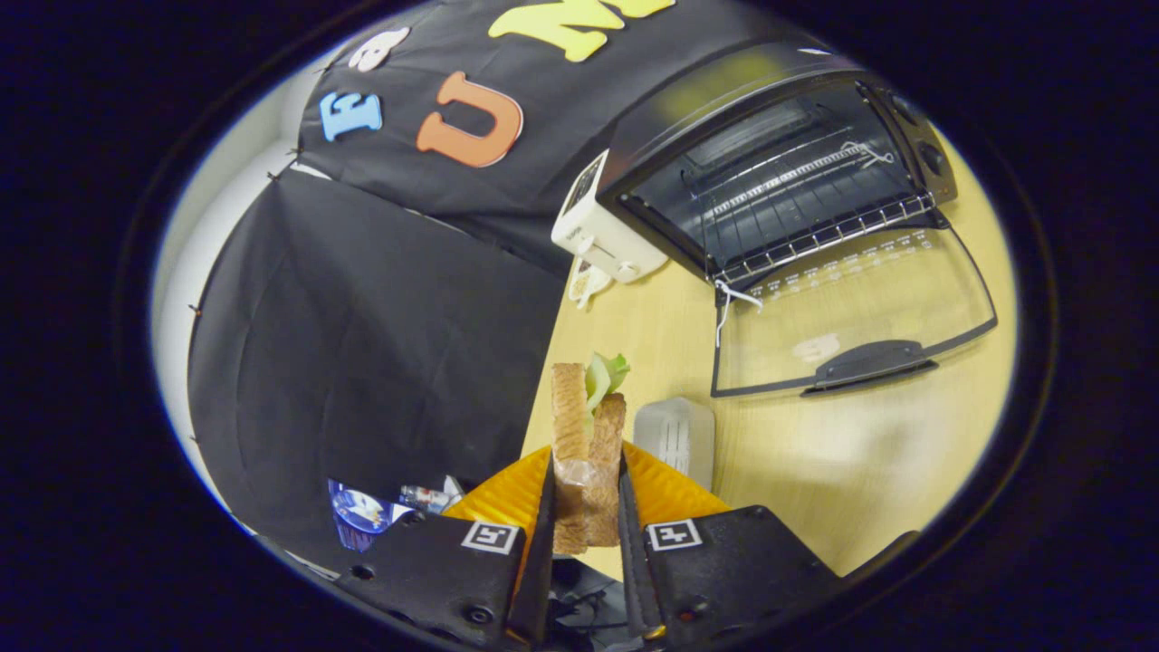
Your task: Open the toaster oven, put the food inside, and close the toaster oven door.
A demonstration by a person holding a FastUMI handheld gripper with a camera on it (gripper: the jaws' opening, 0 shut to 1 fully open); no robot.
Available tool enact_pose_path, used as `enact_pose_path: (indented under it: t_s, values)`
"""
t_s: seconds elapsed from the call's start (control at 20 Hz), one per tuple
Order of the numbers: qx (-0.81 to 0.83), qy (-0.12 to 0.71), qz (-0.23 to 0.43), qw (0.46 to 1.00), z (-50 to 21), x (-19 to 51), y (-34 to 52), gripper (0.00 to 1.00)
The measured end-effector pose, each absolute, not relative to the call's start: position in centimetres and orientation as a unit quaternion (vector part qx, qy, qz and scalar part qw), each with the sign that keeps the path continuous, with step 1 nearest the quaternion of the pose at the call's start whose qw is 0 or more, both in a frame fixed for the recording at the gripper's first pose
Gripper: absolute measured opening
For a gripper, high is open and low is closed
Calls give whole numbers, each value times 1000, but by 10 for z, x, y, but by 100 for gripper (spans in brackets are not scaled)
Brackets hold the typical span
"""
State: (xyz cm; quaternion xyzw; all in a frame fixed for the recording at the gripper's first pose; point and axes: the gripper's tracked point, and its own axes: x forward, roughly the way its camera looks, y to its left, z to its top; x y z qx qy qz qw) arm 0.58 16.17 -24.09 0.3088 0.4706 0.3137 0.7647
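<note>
1. Tongs (587, 507): black two-finger tool w/ square marker tags, closed down to a narrow gap, both fingers pressing on a sandwich of two brown toasted bread slices w/ green lettuce (589, 435).
2. Sandwich stands on edge between the fingers; lettuce pokes out at the far end, beyond the fingertips. Some clear wrap shows on its lower part.
3. Below/behind the sandwich: orange ribbed plate (665, 489), partly hidden by the fingers.
4. Just beside the plate, further along the light wood desk (842, 471): small white ribbed object (675, 435), can't tell what it is.
5. Black toaster oven (779, 172) sits well ahead of the tongs on the desk. Its glass door w/ black handle (860, 317) is fully down, lying flat towards the tongs. Wire rack (815, 226) visible inside, nothing on it.
6. White boxy appliance (602, 231) touching/next to the oven's side, against the black cloth wall.
7. Sandwich is well apart from the oven, not yet inside.
</note>
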Motion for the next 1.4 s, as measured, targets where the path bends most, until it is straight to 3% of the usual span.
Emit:
enact_pose_path:
  t_s: [0.15, 0.45, 1.0, 1.4]
  values:
    - [362, 386, 308, 791, -221, 39, 151, 38]
    - [449, 260, 188, 834, -212, 106, 89, 38]
    - [499, 203, 44, 841, -259, 178, 20, 38]
    - [508, 189, 9, 840, -274, 253, 19, 38]
